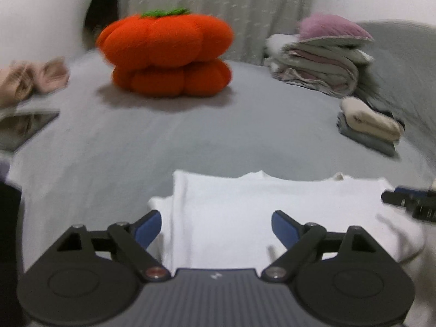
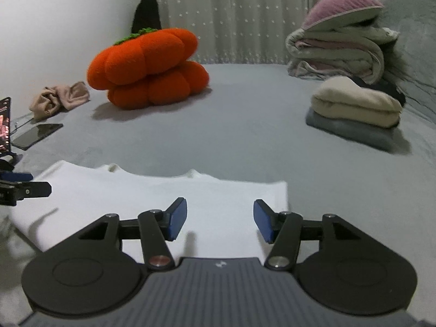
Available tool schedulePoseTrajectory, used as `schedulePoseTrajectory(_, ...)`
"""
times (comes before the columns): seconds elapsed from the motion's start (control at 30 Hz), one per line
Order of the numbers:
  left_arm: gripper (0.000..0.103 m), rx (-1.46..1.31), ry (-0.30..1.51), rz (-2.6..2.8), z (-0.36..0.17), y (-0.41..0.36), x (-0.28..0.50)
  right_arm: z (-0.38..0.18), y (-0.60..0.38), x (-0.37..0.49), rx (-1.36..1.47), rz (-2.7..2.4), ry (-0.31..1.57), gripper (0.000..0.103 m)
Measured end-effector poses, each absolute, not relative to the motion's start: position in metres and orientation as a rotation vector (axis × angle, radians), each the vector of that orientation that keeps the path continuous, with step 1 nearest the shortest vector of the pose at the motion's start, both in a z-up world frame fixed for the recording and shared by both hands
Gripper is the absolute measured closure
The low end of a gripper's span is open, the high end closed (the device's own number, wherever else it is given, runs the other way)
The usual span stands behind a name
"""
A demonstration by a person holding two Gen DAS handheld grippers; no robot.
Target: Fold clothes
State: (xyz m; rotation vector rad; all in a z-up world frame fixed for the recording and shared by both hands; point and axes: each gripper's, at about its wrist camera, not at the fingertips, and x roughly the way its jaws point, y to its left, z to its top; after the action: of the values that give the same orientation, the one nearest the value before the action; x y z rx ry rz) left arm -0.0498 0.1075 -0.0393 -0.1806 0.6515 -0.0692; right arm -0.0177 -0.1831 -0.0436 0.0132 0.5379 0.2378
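A white garment [image 1: 245, 207] lies folded flat on the grey bed sheet [image 1: 190, 141], right in front of both grippers; it also shows in the right wrist view [image 2: 141, 199]. My left gripper [image 1: 216, 227] is open and empty, its blue pads just above the garment's near left part. My right gripper [image 2: 220, 222] is open and empty over the garment's near right part. The right gripper's tip shows at the right edge of the left wrist view [image 1: 408, 204], and the left gripper's tip at the left edge of the right wrist view [image 2: 24, 190].
An orange pumpkin cushion [image 2: 147, 70] sits at the back. Folded blankets with a pink pillow [image 2: 343, 43] and a stack of folded clothes [image 2: 357, 109] are at the right. A beige cloth [image 2: 60, 99] and a phone [image 2: 38, 135] lie at the left.
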Motion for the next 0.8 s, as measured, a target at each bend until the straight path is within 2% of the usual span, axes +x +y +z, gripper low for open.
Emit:
schedulePoseTrajectory(0.3, 0.014, -0.337, 0.846, 0.105, -0.045, 0.121, -0.05, -0.039, -0.162, -0.017, -0.006, 0.305, 0.599, 0.04)
schedulePoseTrajectory(0.8, 0.01, -0.37, 0.911, 0.112, -0.048, 0.125, -0.047, -0.04, -0.161, -0.019, -0.008, 0.268, 0.656, 0.036)
